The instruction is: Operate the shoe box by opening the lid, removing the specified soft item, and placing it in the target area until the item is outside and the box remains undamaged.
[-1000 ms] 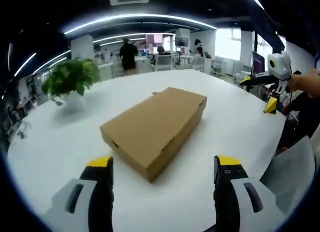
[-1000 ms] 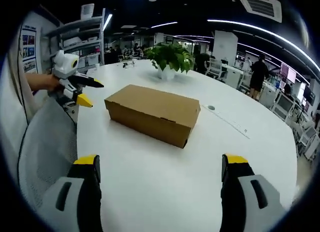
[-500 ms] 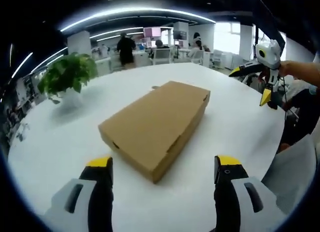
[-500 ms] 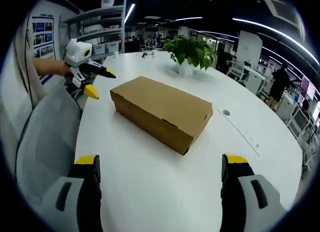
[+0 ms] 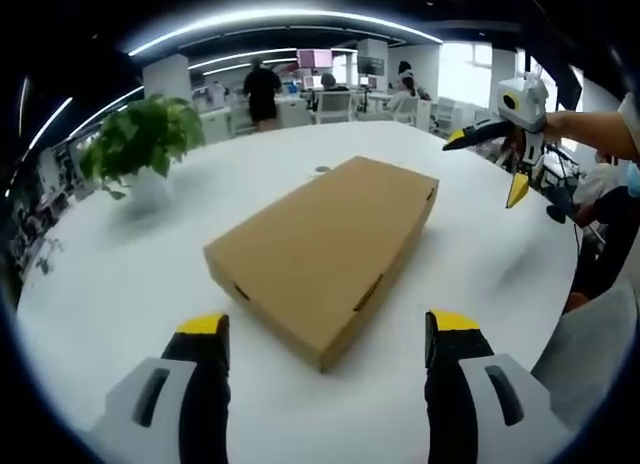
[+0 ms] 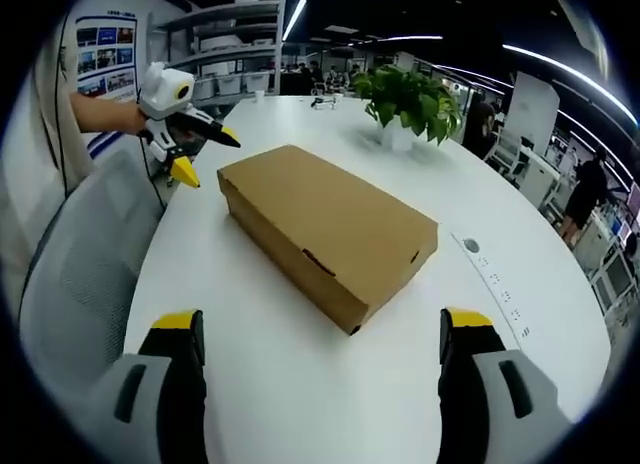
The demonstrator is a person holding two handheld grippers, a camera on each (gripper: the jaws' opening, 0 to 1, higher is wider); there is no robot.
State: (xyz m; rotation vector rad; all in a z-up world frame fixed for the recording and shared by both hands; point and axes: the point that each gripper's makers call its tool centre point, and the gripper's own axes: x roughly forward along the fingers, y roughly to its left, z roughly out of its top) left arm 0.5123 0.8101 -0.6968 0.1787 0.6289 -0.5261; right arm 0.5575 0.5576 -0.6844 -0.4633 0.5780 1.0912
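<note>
One potted plant (image 5: 140,144) beyond shoe box (image 5: 325,244)

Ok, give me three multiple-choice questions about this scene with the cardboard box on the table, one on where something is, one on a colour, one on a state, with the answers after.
1. Where does the potted plant stand?
A. On the white table, beyond the box
B. On top of the box
C. On the grey chair

2. What colour are the gripper tips?
A. Red
B. Yellow
C. Green

3. What state is the box lid in?
A. Lifted halfway
B. Taken off and lying beside the box
C. Shut flat

Answers: 1 A, the plant sits on the tabletop past the far side of the box. 2 B, the left gripper and right gripper both end in yellow. 3 C, the lid lies flush, with its tabs tucked in the side.
</note>
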